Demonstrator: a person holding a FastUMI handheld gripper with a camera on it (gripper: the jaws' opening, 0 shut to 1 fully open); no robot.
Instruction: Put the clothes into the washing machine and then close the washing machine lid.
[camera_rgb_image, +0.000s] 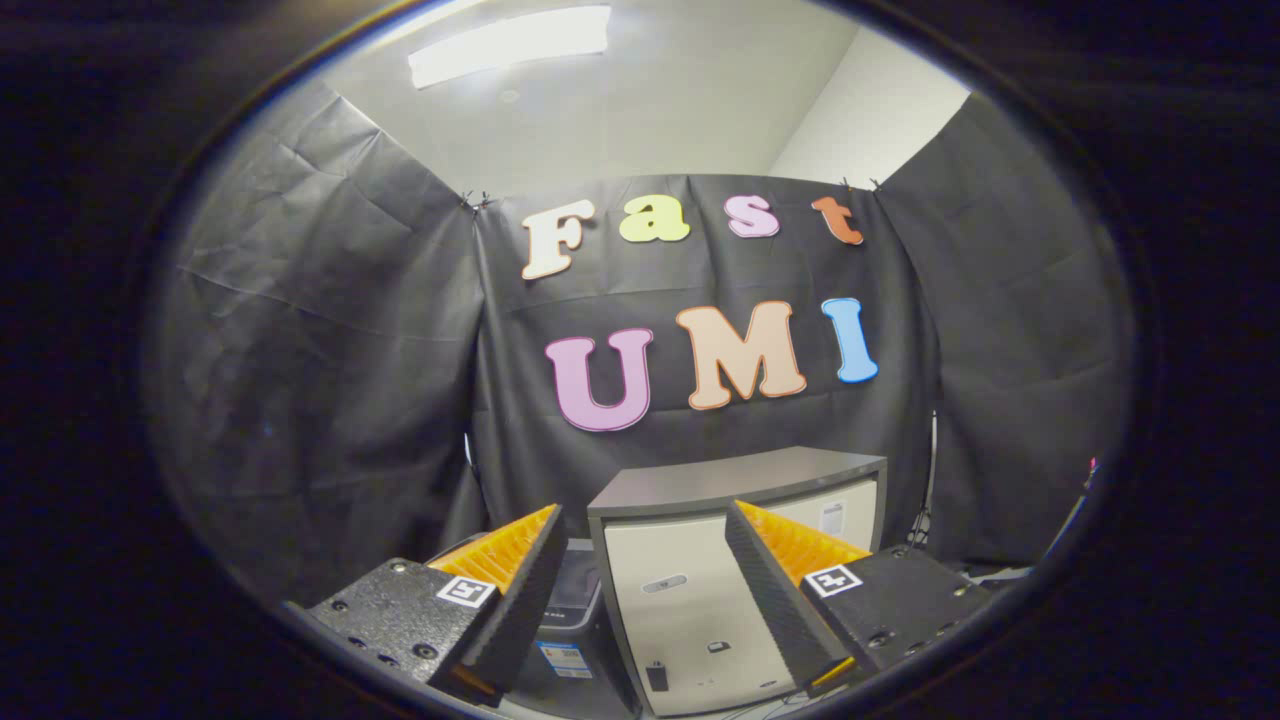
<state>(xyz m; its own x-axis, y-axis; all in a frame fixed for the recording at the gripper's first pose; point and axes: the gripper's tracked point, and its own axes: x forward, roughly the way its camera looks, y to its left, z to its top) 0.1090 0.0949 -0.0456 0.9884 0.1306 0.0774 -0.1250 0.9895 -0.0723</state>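
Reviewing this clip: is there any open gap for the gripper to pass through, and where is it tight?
The gripper is open with nothing between its fingers, so the gap in line with the washing machine lid is free. Above the lid's dark top edge, up the black cloth wall, is open air. Down beside the lid, by the dark panel, it is crowded.

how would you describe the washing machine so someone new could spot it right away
Start at the black cloth wall at the back of the booth. At its foot, beyond the open claw, stands the washing machine: a pale, boxy cabinet with a flat dark grey top. The unit on its left is lower and dark.
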